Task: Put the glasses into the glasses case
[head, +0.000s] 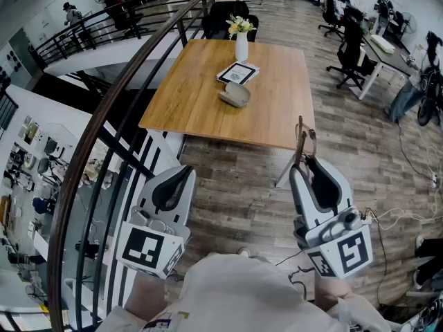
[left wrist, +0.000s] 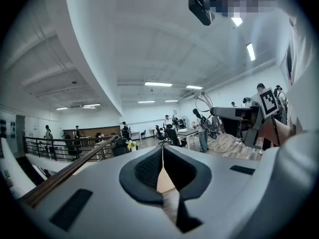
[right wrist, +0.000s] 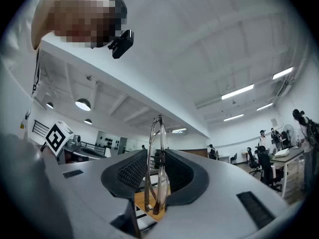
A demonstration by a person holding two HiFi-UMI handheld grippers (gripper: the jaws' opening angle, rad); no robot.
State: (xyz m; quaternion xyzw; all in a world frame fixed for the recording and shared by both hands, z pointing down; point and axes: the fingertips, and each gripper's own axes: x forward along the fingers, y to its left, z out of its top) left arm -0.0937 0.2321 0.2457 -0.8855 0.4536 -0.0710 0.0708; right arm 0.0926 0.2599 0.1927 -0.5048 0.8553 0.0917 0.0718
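My right gripper (head: 304, 161) is shut on a pair of folded glasses (head: 302, 138), which stick up past its jaws above the wooden floor. In the right gripper view the clear frame (right wrist: 155, 148) stands upright between the black pads (right wrist: 130, 173). The grey glasses case (head: 234, 95) lies closed on the wooden table (head: 201, 102), well ahead of both grippers. My left gripper (head: 183, 173) is held low at the left near the railing. Its jaws meet at the tips in the left gripper view (left wrist: 162, 156), with nothing between them.
A white vase with flowers (head: 241, 41) and a framed card (head: 238, 72) stand on the table behind the case. A dark curved handrail (head: 118, 102) runs along the left. Office chairs and desks (head: 353, 50) fill the far right. Cables (head: 387, 220) lie on the floor.
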